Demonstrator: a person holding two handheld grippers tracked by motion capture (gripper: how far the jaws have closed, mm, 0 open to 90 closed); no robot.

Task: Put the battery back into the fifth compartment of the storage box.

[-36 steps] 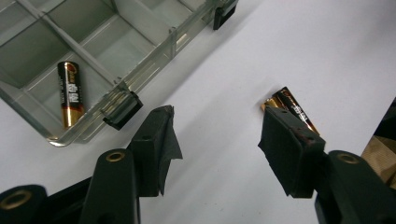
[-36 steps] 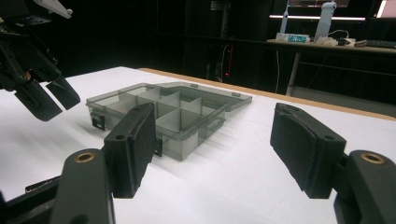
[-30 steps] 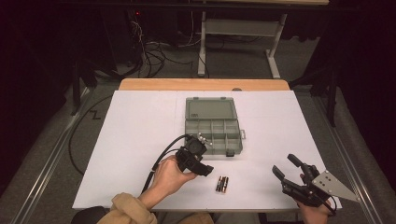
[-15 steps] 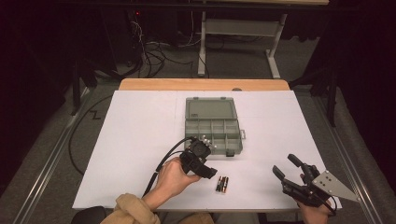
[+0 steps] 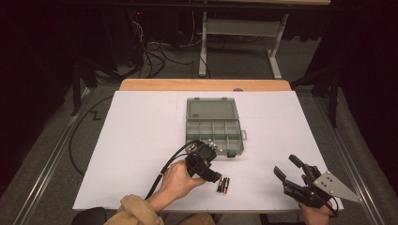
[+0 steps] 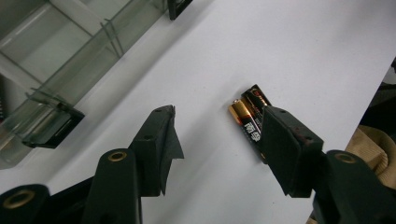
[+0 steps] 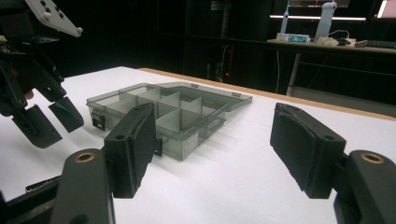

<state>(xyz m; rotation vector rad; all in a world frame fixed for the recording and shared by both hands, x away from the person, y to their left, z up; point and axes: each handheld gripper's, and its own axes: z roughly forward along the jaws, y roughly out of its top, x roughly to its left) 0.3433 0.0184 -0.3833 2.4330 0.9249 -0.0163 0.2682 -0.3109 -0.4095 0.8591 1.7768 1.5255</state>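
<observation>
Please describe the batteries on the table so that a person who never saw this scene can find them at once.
On the white table, look in front of the open grey-green plastic compartment box, toward the near edge. Two small black-and-copper cylindrical batteries lie there side by side, beside the open left gripper. They are the only loose small things on the sheet.

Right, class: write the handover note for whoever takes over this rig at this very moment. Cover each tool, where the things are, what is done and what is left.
Left tool: open, tilted down over the batteries; one jaw overlaps them in the left gripper view, with no grip yet.
Right tool: open, holding nothing, near the table's front right corner.
Batteries: two, side by side on the white table, in front of the compartment box.
Box: lid open; contents hard to tell.
Done: left tool brought to the batteries.
Left, most likely: close on a battery, lift it and put it in a compartment.
</observation>
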